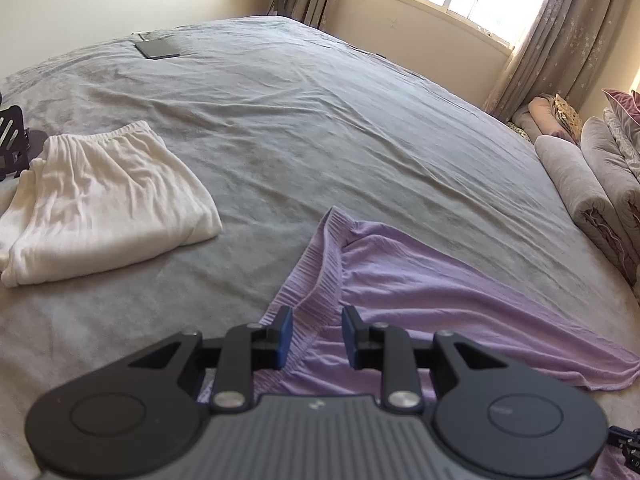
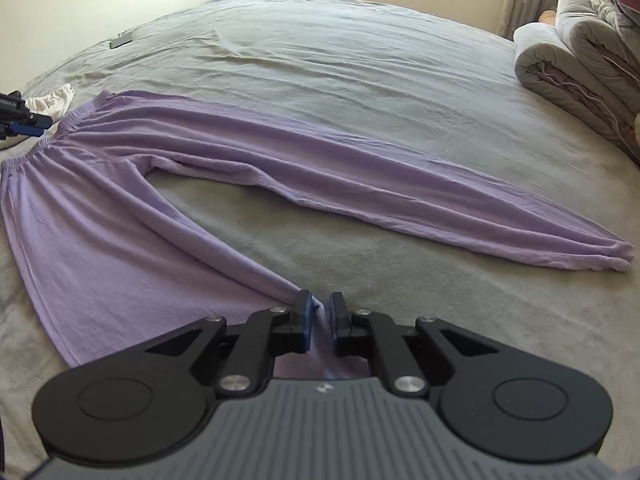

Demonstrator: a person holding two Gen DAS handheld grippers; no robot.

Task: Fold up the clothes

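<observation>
Lilac pants lie spread on the grey bed cover, waistband at the left and both legs running right. The far leg ends in a cuff at the right. My right gripper is shut on the near leg's cuff, with lilac cloth pinched between its blue pads. In the left wrist view the ribbed waistband runs between the fingers of my left gripper, whose jaws stand apart over the cloth lying flat. That left gripper also shows at the far left of the right wrist view, beside the waistband.
A folded white garment lies left of the pants. A dark flat device rests near the bed's far edge. Rolled quilts are stacked along the right side. A black stand pokes in at the left. Curtains hang by the window.
</observation>
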